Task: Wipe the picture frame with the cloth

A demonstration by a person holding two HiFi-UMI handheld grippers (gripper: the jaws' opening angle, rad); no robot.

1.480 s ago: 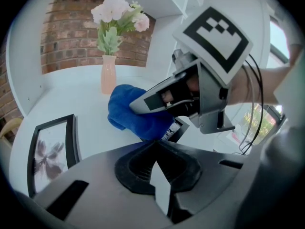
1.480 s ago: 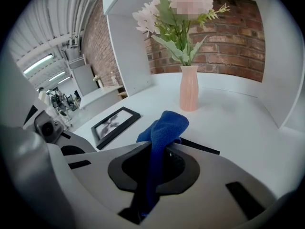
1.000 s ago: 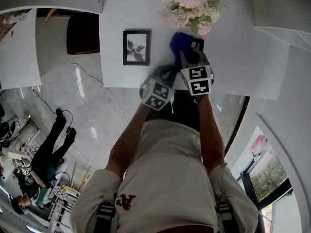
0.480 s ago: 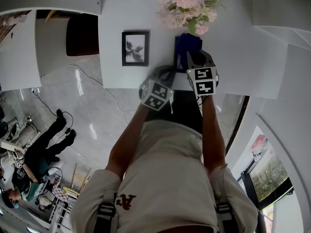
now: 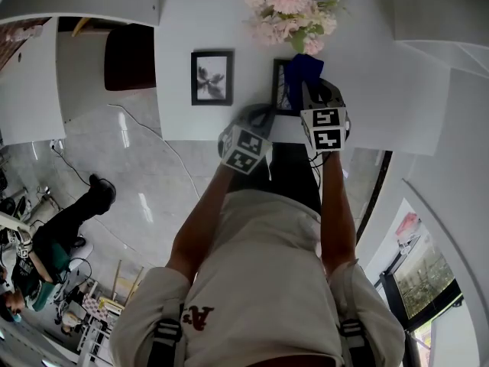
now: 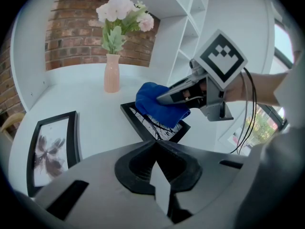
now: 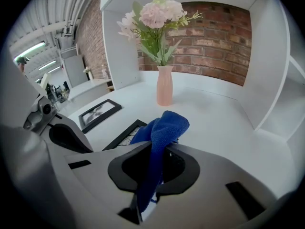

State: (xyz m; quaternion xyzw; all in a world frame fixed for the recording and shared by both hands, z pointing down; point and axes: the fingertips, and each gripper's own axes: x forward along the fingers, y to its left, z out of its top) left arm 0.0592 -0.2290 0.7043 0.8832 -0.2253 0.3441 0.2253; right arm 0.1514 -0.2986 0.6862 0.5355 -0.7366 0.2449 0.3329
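Cloth (image 7: 161, 130), a blue one, is pinched between the jaws of the right gripper (image 7: 157, 149), which are clamped tight on it; its loose end bunches out past the tips. In the left gripper view the bunch sits over the far corner of a black picture frame (image 6: 159, 129), covering part of its black-and-white print. That frame lies flat on a white tabletop (image 5: 359, 90), near the front edge and just below a pink vase (image 7: 165, 86) of pale pink flowers (image 5: 290, 10).

The left gripper (image 6: 155, 144) hangs at the table's front edge, beside the right one and short of the frame; its jaws are closed together with nothing between them.

A 2nd black frame (image 5: 212, 77), holding a flower print, lies flat to the left, apart from the 1st. A brick wall (image 7: 214, 37) stands behind the vase, with white shelf panels on either side.
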